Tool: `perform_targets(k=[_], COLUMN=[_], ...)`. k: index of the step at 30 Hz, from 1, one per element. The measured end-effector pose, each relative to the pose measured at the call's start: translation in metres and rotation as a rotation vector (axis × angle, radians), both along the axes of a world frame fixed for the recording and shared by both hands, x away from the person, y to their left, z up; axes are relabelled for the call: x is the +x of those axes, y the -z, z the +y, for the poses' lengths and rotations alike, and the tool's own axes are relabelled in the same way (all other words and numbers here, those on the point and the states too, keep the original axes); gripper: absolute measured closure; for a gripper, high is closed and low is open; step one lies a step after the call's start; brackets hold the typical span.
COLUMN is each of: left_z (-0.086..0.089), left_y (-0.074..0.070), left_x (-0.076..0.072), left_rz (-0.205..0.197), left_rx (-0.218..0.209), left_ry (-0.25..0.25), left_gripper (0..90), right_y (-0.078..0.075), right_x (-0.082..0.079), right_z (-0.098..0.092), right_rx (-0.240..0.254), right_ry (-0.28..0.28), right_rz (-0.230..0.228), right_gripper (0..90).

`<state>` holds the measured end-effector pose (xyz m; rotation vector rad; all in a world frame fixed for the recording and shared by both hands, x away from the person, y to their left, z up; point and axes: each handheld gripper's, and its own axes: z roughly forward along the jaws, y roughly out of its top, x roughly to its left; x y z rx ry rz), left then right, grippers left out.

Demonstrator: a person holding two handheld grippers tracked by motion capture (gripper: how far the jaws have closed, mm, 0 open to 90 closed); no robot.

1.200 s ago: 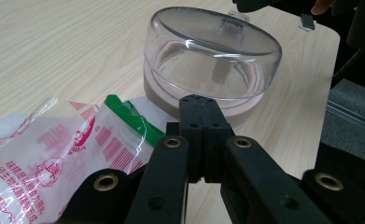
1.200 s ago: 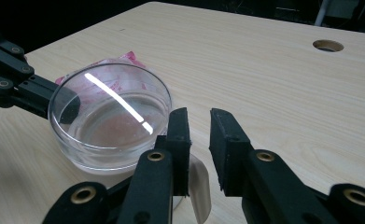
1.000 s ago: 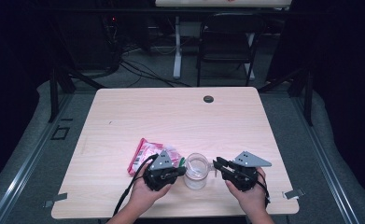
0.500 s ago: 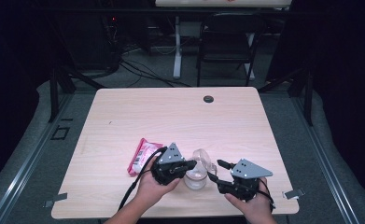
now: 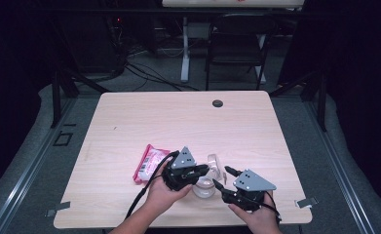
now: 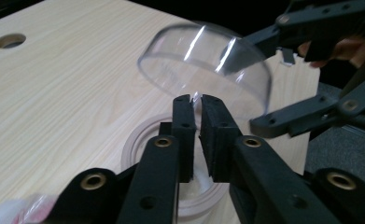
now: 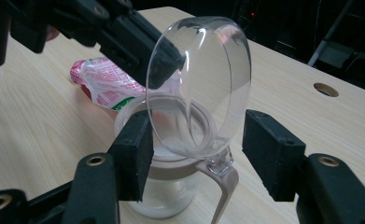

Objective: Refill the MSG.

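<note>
While your left gripper (image 6: 196, 100) pinches the rim of the clear lid (image 6: 203, 60) between jaws nearly shut — they have just eased apart a little, the rim still between them — the lid stands tipped up on its hinge, its round face close to vertical above the jar (image 7: 171, 186). Your right gripper (image 7: 196, 140) has just spread its jaws wide; they flank the jar's collar at 9 and 3 o'clock in the right gripper view, with no pad touching it, so nothing is held there. Seen from the high view, the jar sits on the table (image 5: 178, 122) near its front edge, at 3 o'clock from the left gripper (image 5: 202, 170) and 10 o'clock from the right gripper (image 5: 222, 178) — both close, the left one in contact through the lid. The jar is clear glass or plastic with a pale brownish collar and a strap hanging from the hinge; its long axis is upright. A pink packet (image 5: 150, 163) lies at 9 o'clock, just beyond your left hand.
</note>
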<state>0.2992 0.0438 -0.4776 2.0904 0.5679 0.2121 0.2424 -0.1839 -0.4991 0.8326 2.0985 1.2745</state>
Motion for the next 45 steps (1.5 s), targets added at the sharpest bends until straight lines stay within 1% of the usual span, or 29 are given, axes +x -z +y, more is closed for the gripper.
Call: perform_targets(k=[1, 2, 3, 4, 5, 6, 8, 10, 11, 13, 14, 17, 20, 21, 22, 23, 24, 25, 26, 27, 30, 31, 35, 39, 41, 42, 44, 45], left_z=[0.0, 0.002, 0.005, 0.005, 0.009, 0.01, 0.011, 0.01, 0.011, 0.01, 0.01, 0.01, 0.01, 0.01, 0.012, 0.012, 0.013, 0.013, 0.012, 0.012, 0.01, 0.009, 0.01, 0.01, 0.01, 0.009, 0.008, 0.008], left_y=[0.0, 0.003, 0.008, 0.008, 0.013, 0.015, 0.018, 0.022, 0.023, 0.025, 0.026, 0.026, 0.026, 0.025, 0.024, 0.024, 0.025, 0.026, 0.027, 0.028, 0.031, 0.032, 0.033, 0.033, 0.033, 0.034, 0.034, 0.034], left_x=[0.0, 0.001, 0.005, 0.005, 0.008, 0.01, 0.012, 0.013, 0.014, 0.014, 0.014, 0.015, 0.015, 0.014, 0.014, 0.014, 0.015, 0.016, 0.016, 0.016, 0.016, 0.015, 0.016, 0.016, 0.016, 0.017, 0.018, 0.018], left_rz=[0.0, 0.005, 0.029, 0.029, 0.038, 0.047, 0.063, 0.067, 0.082, 0.086, 0.079, 0.076, 0.077, 0.052, 0.034, 0.034, 0.055, 0.063, 0.055, 0.068, 0.079, 0.07, 0.075, 0.073, 0.081, 0.084, 0.086, 0.089], left_rx=[0.0, -0.002, -0.001, -0.001, -0.002, 0.001, 0.0, 0.01, 0.016, 0.019, 0.015, 0.013, 0.015, 0.028, 0.03, 0.03, 0.027, 0.037, 0.039, 0.045, 0.057, 0.052, 0.045, 0.043, 0.035, 0.019, 0.013, 0.017], left_ry=[0.0, -0.018, -0.047, -0.047, -0.08, -0.09, -0.103, -0.122, -0.118, -0.116, -0.119, -0.125, -0.123, -0.145, -0.162, -0.162, -0.162, -0.155, -0.156, -0.145, -0.132, -0.137, -0.127, -0.126, -0.127, -0.134, -0.136, -0.131], left_gripper=[79.9, 78.6, 76.9, 74.1, 69.9, 68.8, 67.2, 64.5, 64.2, 64.5, 65.1, 69.9, 70.3, 69.1, 69.0, 68.9, 68.9, 68.8, 68.9, 69.0, 71.9, 72.5, 72.0, 71.8, 71.7, 71.7, 71.2, 70.7], right_y=[0.0, 0.0, -0.001, -0.001, -0.001, -0.001, 0.0, 0.0, 0.001, 0.001, 0.001, 0.0, -0.001, -0.002, -0.002, -0.002, -0.002, -0.002, -0.002, -0.002, -0.002, -0.002, -0.002, -0.003, -0.003, -0.003, -0.003, -0.004], right_x=[0.0, 0.0, 0.0, 0.0, -0.001, -0.001, -0.001, -0.001, -0.001, -0.001, -0.001, -0.001, -0.001, -0.002, -0.003, -0.003, -0.003, -0.003, -0.003, -0.003, -0.003, -0.003, -0.002, -0.001, -0.001, 0.003, 0.007, 0.011], right_z=[-0.001, -0.002, -0.002, -0.002, -0.003, -0.003, -0.004, -0.004, -0.005, -0.006, -0.006, -0.008, -0.01, -0.014, -0.015, -0.015, -0.017, -0.019, -0.02, -0.021, -0.024, -0.026, -0.03, -0.03, -0.03, -0.031, -0.032, -0.033], right_rx=[0.002, 0.008, 0.014, 0.014, 0.021, 0.023, 0.025, 0.028, 0.034, 0.04, 0.043, 0.05, 0.058, 0.064, 0.063, 0.063, 0.069, 0.071, 0.077, 0.077, 0.082, 0.084, 0.1, 0.099, 0.098, 0.094, 0.104, 0.111], right_ry=[-0.003, -0.006, -0.007, -0.007, -0.007, -0.007, -0.009, -0.01, -0.011, -0.009, -0.006, -0.006, -0.001, 0.002, 0.006, 0.006, 0.01, 0.01, 0.014, 0.01, 0.014, 0.017, 0.018, 0.031, 0.036, 0.041, 0.054, 0.063], right_rz=[0.003, 0.008, 0.013, 0.013, 0.014, 0.013, 0.014, 0.017, 0.019, 0.02, 0.02, 0.02, 0.02, 0.021, 0.02, 0.02, 0.021, 0.027, 0.028, 0.03, 0.041, 0.042, 0.063, 0.063, 0.063, 0.064, 0.063, 0.066], right_gripper=[45.2, 47.2, 48.3, 48.3, 49.2, 49.4, 49.4, 49.4, 49.4, 49.6, 50.0, 51.7, 52.9, 55.6, 55.7, 55.7, 56.1, 56.3, 56.3, 56.4, 56.6, 56.9, 57.7, 59.7, 60.6, 63.1, 65.0, 65.9])
